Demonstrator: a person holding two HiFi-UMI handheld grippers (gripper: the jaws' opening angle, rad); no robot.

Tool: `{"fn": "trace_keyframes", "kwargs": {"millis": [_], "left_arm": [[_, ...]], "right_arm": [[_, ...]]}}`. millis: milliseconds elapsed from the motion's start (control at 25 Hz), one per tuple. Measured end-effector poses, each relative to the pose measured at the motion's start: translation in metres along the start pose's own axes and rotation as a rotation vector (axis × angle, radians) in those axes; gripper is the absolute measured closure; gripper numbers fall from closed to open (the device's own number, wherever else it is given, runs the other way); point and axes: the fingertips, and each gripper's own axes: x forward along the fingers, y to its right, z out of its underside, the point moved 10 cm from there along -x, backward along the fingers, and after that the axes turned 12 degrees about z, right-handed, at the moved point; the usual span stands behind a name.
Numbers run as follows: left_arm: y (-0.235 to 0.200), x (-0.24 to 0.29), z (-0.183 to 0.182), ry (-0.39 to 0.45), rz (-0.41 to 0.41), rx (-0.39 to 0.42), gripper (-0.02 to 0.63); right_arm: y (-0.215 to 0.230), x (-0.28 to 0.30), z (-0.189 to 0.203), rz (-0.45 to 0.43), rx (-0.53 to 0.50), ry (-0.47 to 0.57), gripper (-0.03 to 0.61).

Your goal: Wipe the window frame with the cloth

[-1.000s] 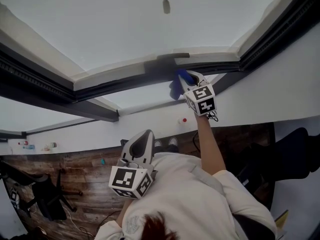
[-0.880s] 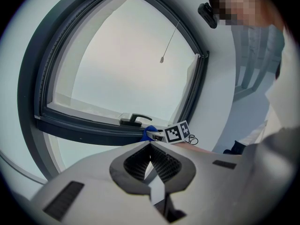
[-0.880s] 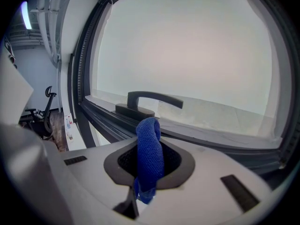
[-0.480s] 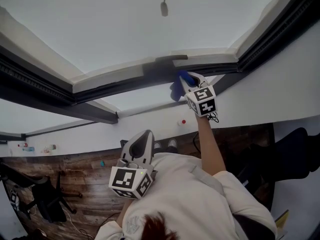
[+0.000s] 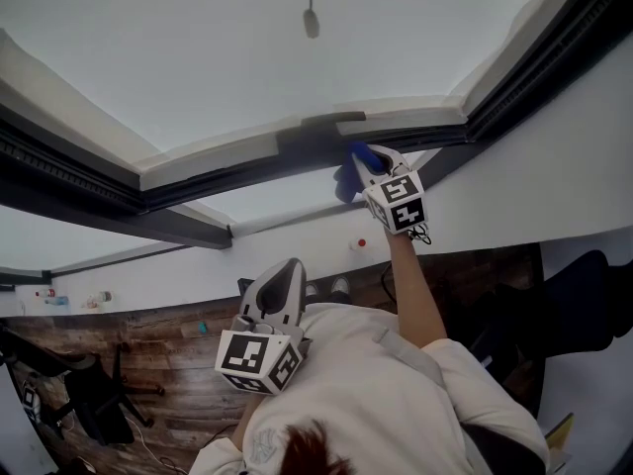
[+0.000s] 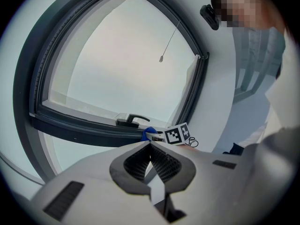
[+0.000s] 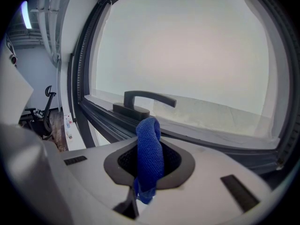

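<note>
In the head view my right gripper [image 5: 368,162] is raised to the dark window frame [image 5: 227,171], just right of and below the black handle [image 5: 331,121]. It is shut on a blue cloth [image 5: 348,174], which touches the frame. In the right gripper view the blue cloth [image 7: 150,151] stands folded between the jaws, right in front of the handle [image 7: 145,102] and the frame's lower rail [image 7: 206,137]. My left gripper [image 5: 280,287] hangs low near the person's chest, shut and holding nothing. The left gripper view shows its jaws closed tip to tip [image 6: 150,145].
A cord with a small pull [image 5: 311,23] hangs before the pane. White wall surrounds the window. A dark office chair [image 5: 94,394] stands on the wooden floor at the lower left. The person's body fills the lower middle of the head view.
The head view has drifted slightly. The right gripper stays at the frame by the handle with the cloth in it. The left gripper has not moved.
</note>
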Motion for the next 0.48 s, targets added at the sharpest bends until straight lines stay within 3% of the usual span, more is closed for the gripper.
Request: {"fn": "trace_keyframes", "kwargs": {"millis": [480], "left_arm": [[0.0017, 0.0074, -0.0033, 0.014, 0.005, -0.003, 0.609]], "right_arm": [[0.0062, -0.0002, 0.0021, -0.009, 0.005, 0.002, 0.529]]}}
